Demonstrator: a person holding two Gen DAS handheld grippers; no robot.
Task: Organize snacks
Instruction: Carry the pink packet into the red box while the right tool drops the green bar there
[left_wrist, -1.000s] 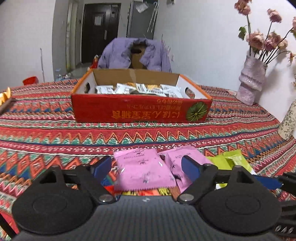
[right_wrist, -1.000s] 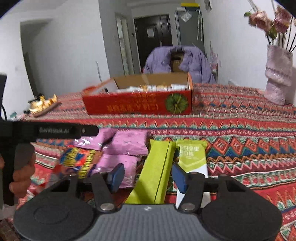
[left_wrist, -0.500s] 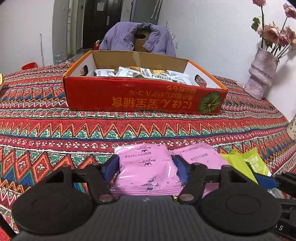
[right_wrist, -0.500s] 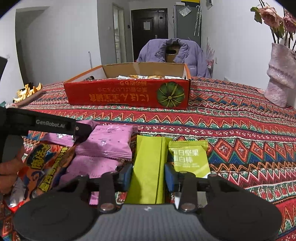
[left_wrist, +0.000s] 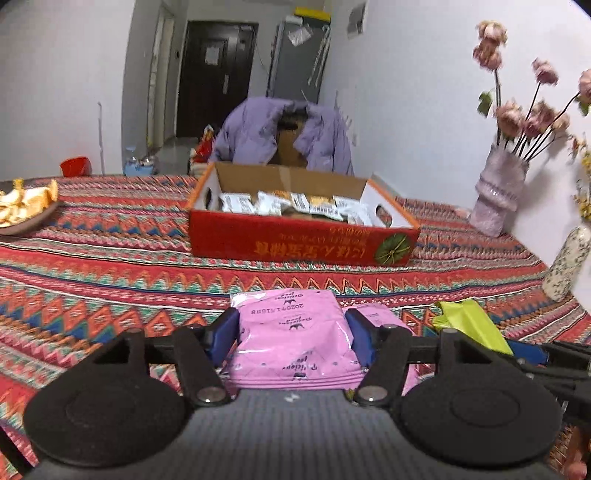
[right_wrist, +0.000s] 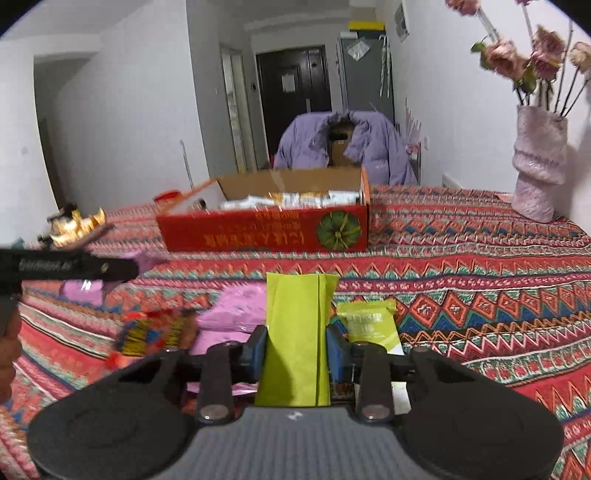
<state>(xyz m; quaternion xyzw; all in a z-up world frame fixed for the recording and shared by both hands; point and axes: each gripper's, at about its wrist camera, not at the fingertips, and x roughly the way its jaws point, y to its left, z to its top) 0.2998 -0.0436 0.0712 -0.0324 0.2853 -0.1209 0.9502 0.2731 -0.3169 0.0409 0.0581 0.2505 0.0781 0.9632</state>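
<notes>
Left gripper (left_wrist: 291, 332), low centre of the left wrist view: blue pads pressed against both sides of a pink snack packet (left_wrist: 293, 343), clamped, the packet's far end sticking out past the fingertips and appearing lifted off the patterned tablecloth (left_wrist: 110, 280). Jaws drawn in over the last second; steady in the last half of it. Second pink packet (left_wrist: 380, 317) just right of and behind the held one, partly hidden by the right finger. Further right, the tip of a green packet (left_wrist: 469, 321) held by the other tool.

Right gripper (right_wrist: 295, 347), low centre of the right wrist view: closed on a long lime-green packet (right_wrist: 299, 328), pads flat against its two long edges, the packet standing up and forward out of the jaws. Here too the jaws drawn in over the last second, packet between them throughout. Just right of it, lying on the cloth, a shorter green packet with white print (right_wrist: 371, 321). To the left, blurred: a pink packet (right_wrist: 240, 314) and an orange-and-yellow bag (right_wrist: 155, 332). At far left edge, the black body of the left tool, another pink packet beneath it.

Red cardboard box (right_wrist: 266, 229) in mid-frame of both views, open top, white and gold sachets (left_wrist: 295, 203) inside, well beyond both held packets. Pink vase with dried flowers (right_wrist: 539, 158) at upper right. Purple jacket (left_wrist: 284, 133) over a chair behind the box. Plate of orange peel (left_wrist: 26, 203) at left edge of the left view.
</notes>
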